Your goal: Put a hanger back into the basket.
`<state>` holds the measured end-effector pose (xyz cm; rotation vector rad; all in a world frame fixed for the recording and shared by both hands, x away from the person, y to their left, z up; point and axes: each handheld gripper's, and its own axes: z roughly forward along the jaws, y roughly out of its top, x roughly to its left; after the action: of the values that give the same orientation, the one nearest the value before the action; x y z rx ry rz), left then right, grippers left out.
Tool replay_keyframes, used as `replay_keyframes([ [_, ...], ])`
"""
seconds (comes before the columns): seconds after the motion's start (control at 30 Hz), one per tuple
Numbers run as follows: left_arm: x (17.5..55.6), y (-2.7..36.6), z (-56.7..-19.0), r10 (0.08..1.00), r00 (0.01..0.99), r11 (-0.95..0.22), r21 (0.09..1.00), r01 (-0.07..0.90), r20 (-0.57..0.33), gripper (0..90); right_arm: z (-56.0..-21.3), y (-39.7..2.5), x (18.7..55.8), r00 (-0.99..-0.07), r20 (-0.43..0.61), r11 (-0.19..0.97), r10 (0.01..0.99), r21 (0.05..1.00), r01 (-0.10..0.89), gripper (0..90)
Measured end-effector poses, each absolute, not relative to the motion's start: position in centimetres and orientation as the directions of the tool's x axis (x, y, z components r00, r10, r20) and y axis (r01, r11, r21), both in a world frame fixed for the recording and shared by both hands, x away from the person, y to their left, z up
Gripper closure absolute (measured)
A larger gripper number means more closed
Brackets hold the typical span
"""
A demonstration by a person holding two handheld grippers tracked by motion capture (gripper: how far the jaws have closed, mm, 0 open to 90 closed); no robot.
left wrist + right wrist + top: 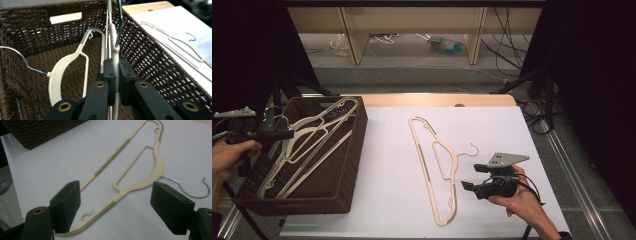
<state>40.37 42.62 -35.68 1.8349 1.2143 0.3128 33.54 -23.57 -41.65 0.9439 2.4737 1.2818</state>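
Observation:
A cream plastic hanger [453, 170] with a wire hook lies flat on the white tabletop [387, 175]. My right gripper [472, 187] hovers open just right of it; in the right gripper view the hanger's neck [155, 162] lies between the spread jaws of the right gripper [116, 188]. At the left stands a brown wicker basket [354, 165]. My left gripper [284, 134] is shut on the neck of a second cream hanger [113, 32], held edge-up over the basket [155, 57]. A third hanger [58, 72] rests inside it.
The basket takes up the table's left third. A wooden strip [437, 100] edges the table's far side. Beyond it the floor holds cables and a plastic bag [447, 45] by shelf legs. Black curtains flank both sides.

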Motion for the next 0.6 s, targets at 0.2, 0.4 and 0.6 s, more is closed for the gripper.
replay_keyframes([
  [0.2, 40.9, 42.6, -36.5, 0.879, 0.422, -0.118, 0.757, 0.643, -0.221, 84.4, -41.7, -23.6, 33.6, -0.773, 0.114, 0.418, 0.624, 0.787, 0.454, 25.0],
  [0.4, 41.2, 42.4, -36.8, 0.925, 0.335, -0.105, 0.727, 0.679, -0.18, 79.8, -41.8, -23.4, 33.5, -0.78, 0.11, 0.43, 0.616, 0.782, 0.45, 25.0],
  [0.6, 40.5, 42.5, -36.2, 0.94, 0.293, -0.074, 0.738, 0.671, -0.173, 72.4, -41.8, -23.4, 33.5, -0.778, 0.111, 0.427, 0.619, 0.783, 0.452, 25.0],
])
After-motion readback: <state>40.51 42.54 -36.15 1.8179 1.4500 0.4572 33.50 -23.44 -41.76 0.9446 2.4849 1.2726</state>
